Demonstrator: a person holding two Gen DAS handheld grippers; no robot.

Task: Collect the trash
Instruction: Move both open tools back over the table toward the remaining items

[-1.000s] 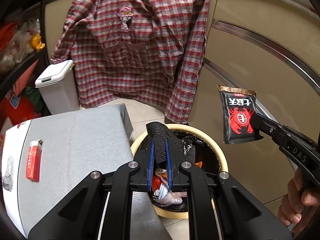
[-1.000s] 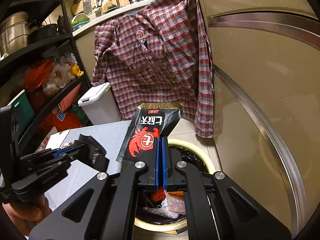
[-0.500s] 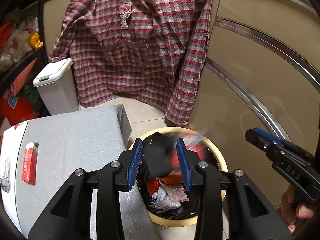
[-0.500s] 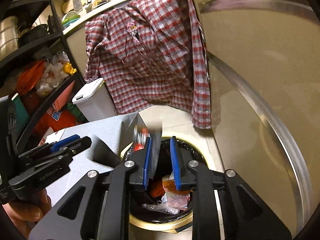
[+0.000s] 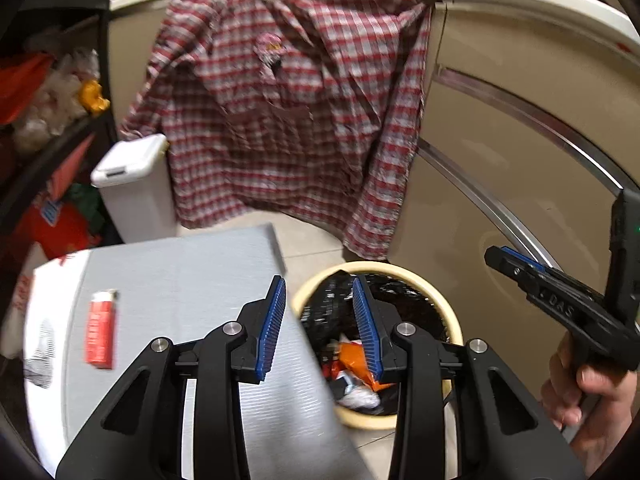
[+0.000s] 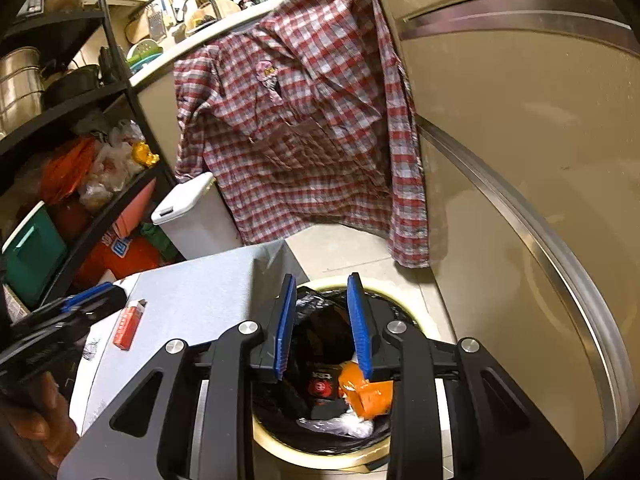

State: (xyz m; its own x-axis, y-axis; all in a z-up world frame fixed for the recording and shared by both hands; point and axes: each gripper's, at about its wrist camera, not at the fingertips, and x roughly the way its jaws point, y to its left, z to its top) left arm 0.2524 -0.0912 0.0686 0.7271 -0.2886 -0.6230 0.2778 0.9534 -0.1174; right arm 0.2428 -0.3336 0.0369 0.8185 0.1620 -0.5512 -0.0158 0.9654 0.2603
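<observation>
A cream bin [image 5: 442, 306] with a black liner stands on the floor beside a grey table [image 5: 180, 280]. It holds an orange wrapper [image 6: 366, 394], a black packet with a red mark [image 6: 322, 384] and clear plastic. My left gripper [image 5: 318, 284] is open and empty over the table's corner and the bin's left rim. My right gripper [image 6: 321, 280] hangs over the bin, its jaws opening with nothing between them. In the left wrist view the right gripper [image 5: 502, 254] shows from the side, held by a hand. A small red box [image 5: 100, 334] lies on the table.
A red plaid shirt [image 5: 300, 120] hangs from the counter behind the bin. A white lidded bin [image 5: 132, 176] stands beyond the table. A black shelf [image 6: 100, 92] with bags and pots is at the left. Beige cabinet fronts [image 6: 520, 160] close off the right side.
Both grippers have opened. The black strap left the left jaws and the black crab packet left the right jaws, both dropping into the bin. The left gripper has shifted left and risen.
</observation>
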